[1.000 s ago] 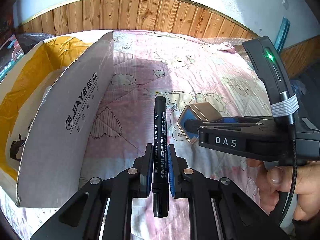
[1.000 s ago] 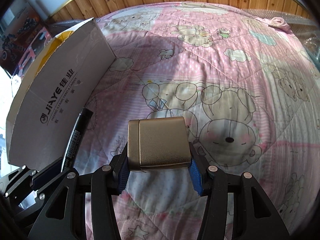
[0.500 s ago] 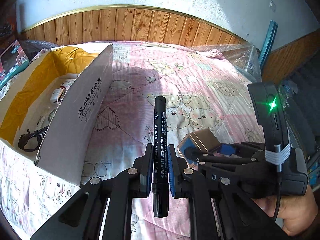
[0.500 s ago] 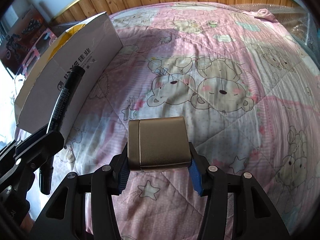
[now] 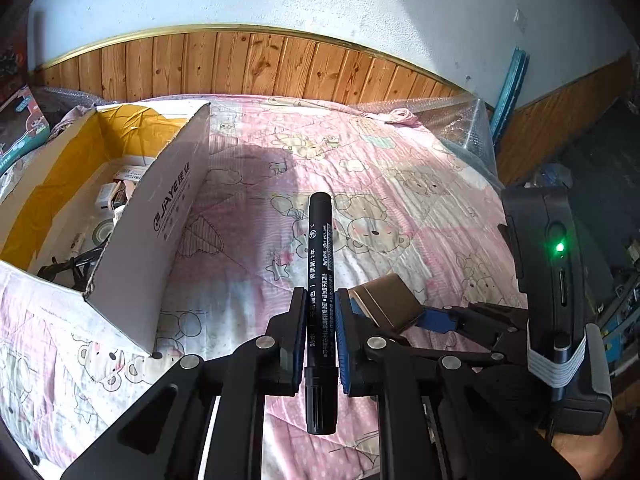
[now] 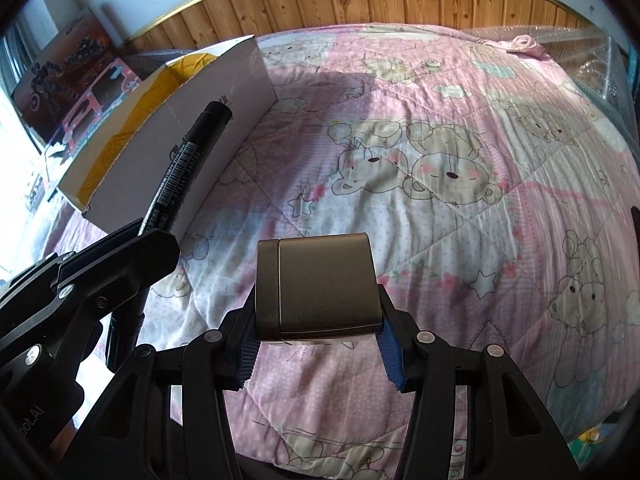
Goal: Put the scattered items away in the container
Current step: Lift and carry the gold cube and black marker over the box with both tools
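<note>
With my left gripper [image 5: 319, 330] clamping the marker [image 5: 319, 280] and right gripper [image 6: 316, 336] clamping the metal case [image 6: 320, 284], I should clear the cardboard box [image 5: 160, 216] wall before releasing.

Marker [image 5: 319, 280]: glossy black plastic, printed label. Small box [image 6: 320, 286]: smooth brushed-looking metal, bronze sheen. Cardboard box [image 5: 160, 232]: matt white outside. Bedspread [image 6: 460, 240]: quilted cloth, wrinkled. Wall panelling [image 5: 240, 64], upper frame: varnished wood.

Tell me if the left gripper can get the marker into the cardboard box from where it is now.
Probably yes. The left gripper has its jaws shut on the marker, held above the bedspread. The cardboard box sits to its left with an open top, and nothing stands between them; its near wall must be cleared.
</note>
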{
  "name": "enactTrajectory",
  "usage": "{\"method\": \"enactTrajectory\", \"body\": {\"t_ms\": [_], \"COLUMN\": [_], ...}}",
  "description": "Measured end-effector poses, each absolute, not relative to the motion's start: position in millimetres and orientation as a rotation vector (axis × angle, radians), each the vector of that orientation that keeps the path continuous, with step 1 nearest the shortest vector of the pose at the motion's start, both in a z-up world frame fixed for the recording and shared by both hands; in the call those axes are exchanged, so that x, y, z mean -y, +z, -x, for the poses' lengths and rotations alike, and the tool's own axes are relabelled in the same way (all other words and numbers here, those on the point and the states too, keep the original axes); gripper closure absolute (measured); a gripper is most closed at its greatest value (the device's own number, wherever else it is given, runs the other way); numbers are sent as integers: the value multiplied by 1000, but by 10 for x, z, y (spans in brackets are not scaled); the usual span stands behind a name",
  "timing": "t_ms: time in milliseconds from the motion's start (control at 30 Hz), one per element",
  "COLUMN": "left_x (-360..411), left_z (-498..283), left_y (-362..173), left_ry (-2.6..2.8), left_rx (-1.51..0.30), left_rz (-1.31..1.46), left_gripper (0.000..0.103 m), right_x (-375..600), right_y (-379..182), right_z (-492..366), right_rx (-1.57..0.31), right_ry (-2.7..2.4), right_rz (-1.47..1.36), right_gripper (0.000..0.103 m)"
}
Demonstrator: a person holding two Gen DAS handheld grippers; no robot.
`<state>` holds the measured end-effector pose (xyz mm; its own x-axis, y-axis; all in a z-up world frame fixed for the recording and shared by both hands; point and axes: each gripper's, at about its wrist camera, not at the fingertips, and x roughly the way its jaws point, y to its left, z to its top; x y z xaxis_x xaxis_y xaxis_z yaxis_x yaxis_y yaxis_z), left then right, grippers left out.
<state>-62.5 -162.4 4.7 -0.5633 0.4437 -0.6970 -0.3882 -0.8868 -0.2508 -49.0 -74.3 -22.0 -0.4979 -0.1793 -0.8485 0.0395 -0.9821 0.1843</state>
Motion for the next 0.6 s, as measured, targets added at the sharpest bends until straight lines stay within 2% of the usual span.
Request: {"method": "enactTrajectory", "body": {"t_ms": [600], "left_x": [2278], "left_z": [568], "left_y": [494], "left_ry": [2539], "left_rx": [240], "left_rz": [994], "left_gripper": [89], "right_x": [1327], "right_y": [264], "right_z": [479], "right_rx": [102], "right_ry": [-2533], "right_rz": [-1360], "right_gripper": [49]}}
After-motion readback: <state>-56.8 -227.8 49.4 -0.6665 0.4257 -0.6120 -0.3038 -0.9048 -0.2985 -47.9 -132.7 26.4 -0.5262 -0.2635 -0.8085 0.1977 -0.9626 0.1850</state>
